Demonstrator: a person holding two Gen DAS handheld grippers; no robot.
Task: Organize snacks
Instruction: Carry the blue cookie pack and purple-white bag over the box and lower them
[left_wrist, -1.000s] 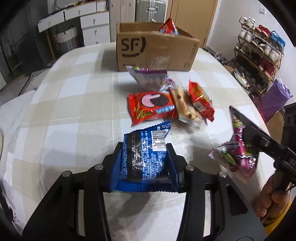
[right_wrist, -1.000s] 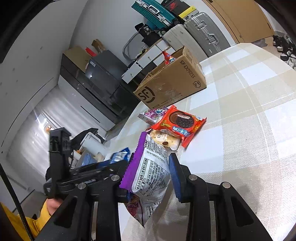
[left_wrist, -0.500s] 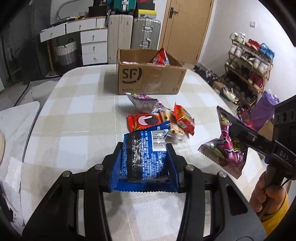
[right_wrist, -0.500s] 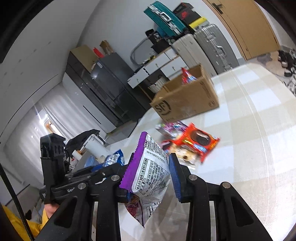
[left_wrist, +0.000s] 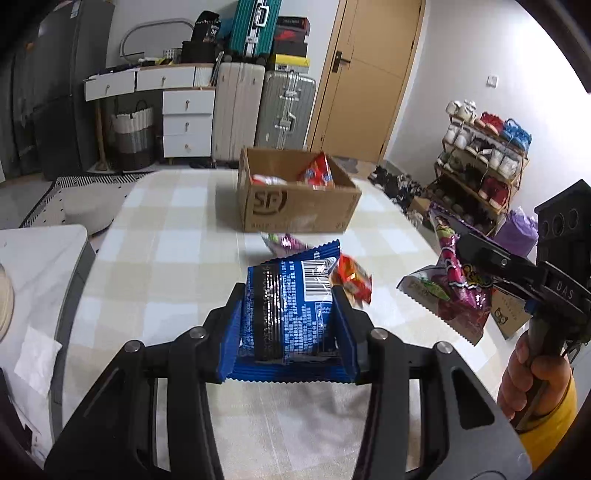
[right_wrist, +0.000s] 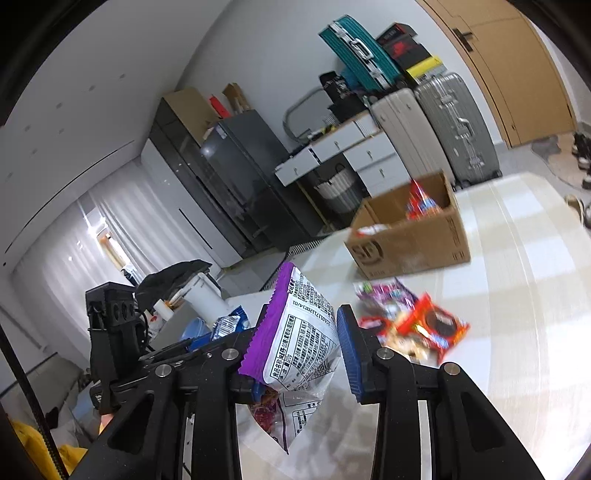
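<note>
My left gripper (left_wrist: 288, 310) is shut on a blue snack packet (left_wrist: 286, 306) and holds it above the checked table (left_wrist: 166, 258). My right gripper (right_wrist: 301, 343) is shut on a purple and white snack bag (right_wrist: 299, 339), also lifted; the bag shows in the left wrist view (left_wrist: 454, 291) at the right. An open SF cardboard box (left_wrist: 295, 199) with red packets inside stands at the far middle of the table; it also shows in the right wrist view (right_wrist: 410, 236). Loose snacks (right_wrist: 417, 325) lie on the table between me and the box.
A red packet (left_wrist: 351, 277) and a purple one (left_wrist: 284, 243) lie just past the blue packet. A white side table (left_wrist: 33, 258) is at the left. Suitcases (left_wrist: 284, 107), drawers and a shoe rack (left_wrist: 480, 170) stand beyond the table.
Both grippers have risen and pulled back from the table with their packets; the box and loose snacks now look farther and lower.
</note>
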